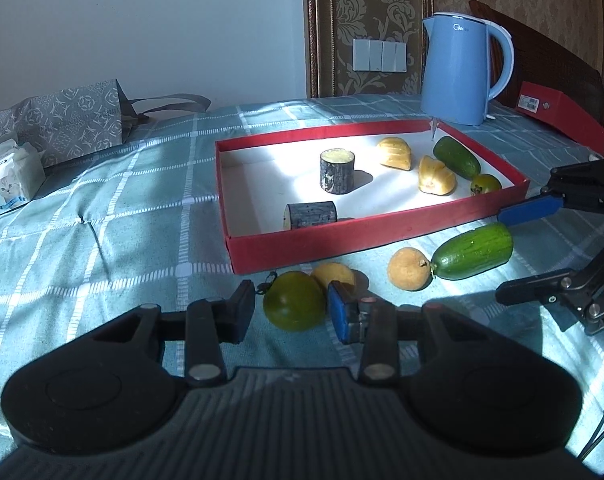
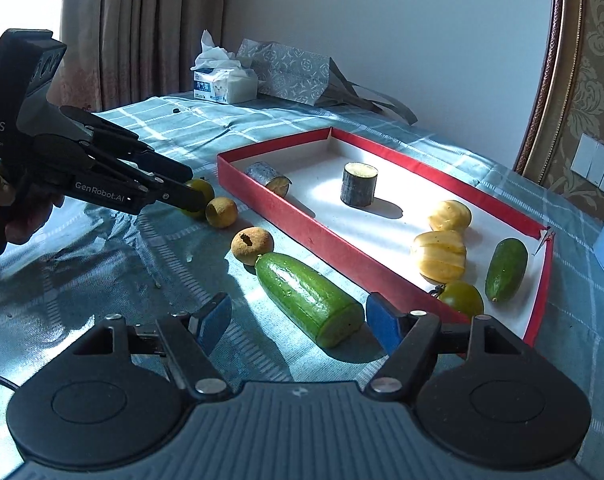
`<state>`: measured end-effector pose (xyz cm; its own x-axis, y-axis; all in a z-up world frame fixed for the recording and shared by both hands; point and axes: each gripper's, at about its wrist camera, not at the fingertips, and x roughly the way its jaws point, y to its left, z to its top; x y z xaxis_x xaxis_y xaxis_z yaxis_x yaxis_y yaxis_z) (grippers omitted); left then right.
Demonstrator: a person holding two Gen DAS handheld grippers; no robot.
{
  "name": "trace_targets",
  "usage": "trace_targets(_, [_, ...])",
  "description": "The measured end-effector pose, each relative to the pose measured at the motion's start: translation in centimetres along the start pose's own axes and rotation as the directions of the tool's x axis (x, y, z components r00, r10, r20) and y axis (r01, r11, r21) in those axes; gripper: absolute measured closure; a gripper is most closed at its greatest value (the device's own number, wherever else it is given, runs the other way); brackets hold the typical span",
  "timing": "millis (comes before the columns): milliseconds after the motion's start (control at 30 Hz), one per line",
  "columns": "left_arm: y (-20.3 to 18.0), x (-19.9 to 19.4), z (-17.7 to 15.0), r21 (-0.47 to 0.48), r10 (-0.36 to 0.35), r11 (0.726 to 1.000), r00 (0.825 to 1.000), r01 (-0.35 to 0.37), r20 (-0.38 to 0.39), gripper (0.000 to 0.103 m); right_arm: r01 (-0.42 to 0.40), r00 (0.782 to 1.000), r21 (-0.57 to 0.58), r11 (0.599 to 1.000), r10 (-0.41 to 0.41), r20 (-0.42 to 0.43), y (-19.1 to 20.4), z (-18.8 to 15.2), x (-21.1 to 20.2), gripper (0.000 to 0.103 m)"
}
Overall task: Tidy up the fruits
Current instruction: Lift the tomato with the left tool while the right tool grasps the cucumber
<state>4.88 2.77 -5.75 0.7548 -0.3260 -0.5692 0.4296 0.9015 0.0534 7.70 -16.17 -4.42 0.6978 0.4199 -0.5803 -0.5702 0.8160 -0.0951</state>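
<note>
A red tray [image 1: 341, 240] [image 2: 286, 216] on the blue checked cloth holds two dark cut cylinders [image 1: 337, 170], two yellow melon pieces [image 1: 435, 176], a small cucumber [image 1: 457, 156] and a green tomato [image 1: 485, 183]. In front of it lie a green tomato [image 1: 294, 306], a yellow fruit [image 1: 335, 274], a brown round fruit [image 1: 407, 269] [image 2: 252, 245] and a cut cucumber [image 1: 473, 252] [image 2: 309, 298]. My left gripper [image 1: 292, 314] is open with its jaws either side of the green tomato. My right gripper [image 2: 298, 324] is open around the cut cucumber's end.
A blue kettle [image 1: 461, 68] stands behind the tray. A red box lid [image 1: 561, 112] lies at the far right. A tissue pack [image 1: 6, 180] [image 2: 226, 84] and a grey patterned bag [image 1: 66, 120] [image 2: 290, 72] sit at the table's far left.
</note>
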Motion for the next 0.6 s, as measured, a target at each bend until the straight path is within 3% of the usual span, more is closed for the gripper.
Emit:
trace_targets(100, [-0.4,0.1,-0.3,0.049,-0.005,0.999,1.0,0.004,0.013,0.058,0.013,1.0,0.021,1.0,-0.013,0.018,-0.4,-0.2,-0.2,0.026])
trace_targets(167, [-0.6,0.1,-0.4,0.061,0.016,0.998,0.999,-0.018,0.041,0.025,0.005,0.999,0.051,0.999,-0.007,0.047,-0.9,-0.2,-0.5,0.025])
trace_targets(267, [-1.1,0.0,-0.3,0.087,0.039,0.995,0.997,-0.044,0.06,0.013,-0.03,0.996,0.124,0.992,0.018,0.092,-1.9,-0.3,-0.8,0.024])
trace_targets(433, [-1.4,0.4,-0.5,0.102,0.014,0.995,1.0,-0.016,0.022,0.016,-0.056,0.991,0.212,0.976,0.028,0.131,-3.3,-0.7,-0.8,0.024])
trace_targets(500, [-1.2,0.7,-0.6,0.101,-0.006,0.995,1.0,0.006,-0.001,0.029,-0.051,0.991,0.243,0.969,0.018,0.135,-3.7,-0.9,-0.7,0.024])
trace_targets(533, [-1.1,0.9,-0.6,0.101,-0.017,0.995,1.0,0.019,-0.015,0.04,-0.05,0.991,0.256,0.965,0.015,0.136,-3.9,-1.1,-0.7,0.024])
trace_targets(600, [-0.7,0.9,-0.7,0.084,-0.042,0.995,0.999,0.044,-0.022,0.048,-0.048,0.99,0.278,0.959,0.009,0.139,-4.3,-1.2,-0.6,0.024])
